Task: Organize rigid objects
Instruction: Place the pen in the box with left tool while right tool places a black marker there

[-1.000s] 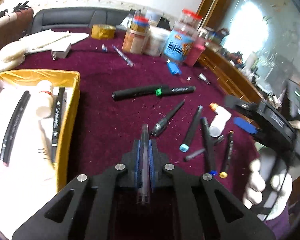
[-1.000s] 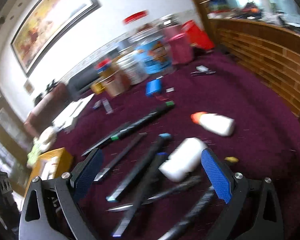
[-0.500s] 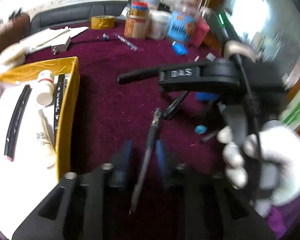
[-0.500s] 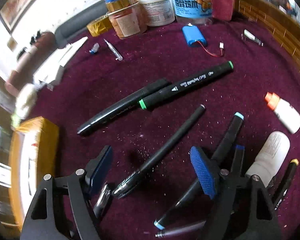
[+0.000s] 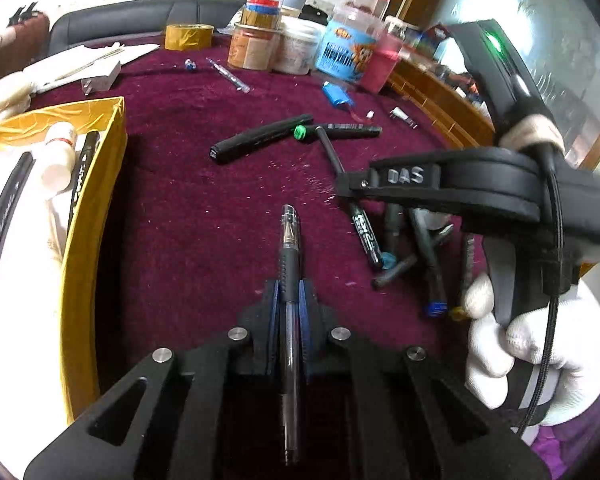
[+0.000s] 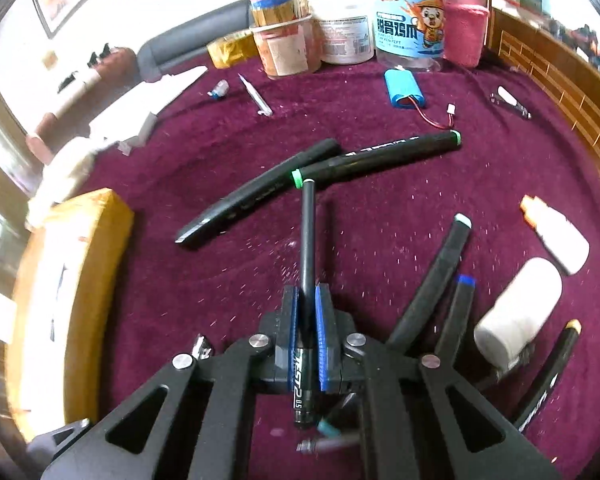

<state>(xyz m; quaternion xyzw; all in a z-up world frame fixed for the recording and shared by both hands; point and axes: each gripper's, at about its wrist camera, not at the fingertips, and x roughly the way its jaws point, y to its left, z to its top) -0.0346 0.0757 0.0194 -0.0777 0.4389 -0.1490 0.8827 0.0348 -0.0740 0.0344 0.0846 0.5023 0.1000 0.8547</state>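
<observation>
My left gripper (image 5: 289, 288) is shut on a clear gel pen (image 5: 289, 240) with a black grip, pointing forward above the maroon tabletop (image 5: 188, 208). My right gripper (image 6: 307, 296) is shut on a slim black pen (image 6: 308, 232); it also shows in the left wrist view (image 5: 332, 156). The yellow box (image 5: 96, 208) at the left holds black markers and a white tube. Two black markers with green bands (image 6: 380, 156) lie ahead. Several markers (image 6: 440, 276) lie to the right of the right gripper.
Jars and tubs (image 6: 348, 28) stand along the far edge with a yellow tape roll (image 5: 188, 36). A blue battery pack (image 6: 404, 88) with a red wire, two white bottles (image 6: 520, 304) and small bits lie around. A wooden ledge (image 6: 560, 76) borders the right.
The right gripper has closed on the slim black pen and lifted its rear end off the cloth. The left gripper's jaws loosened mid-motion, then closed again on the gel pen.
</observation>
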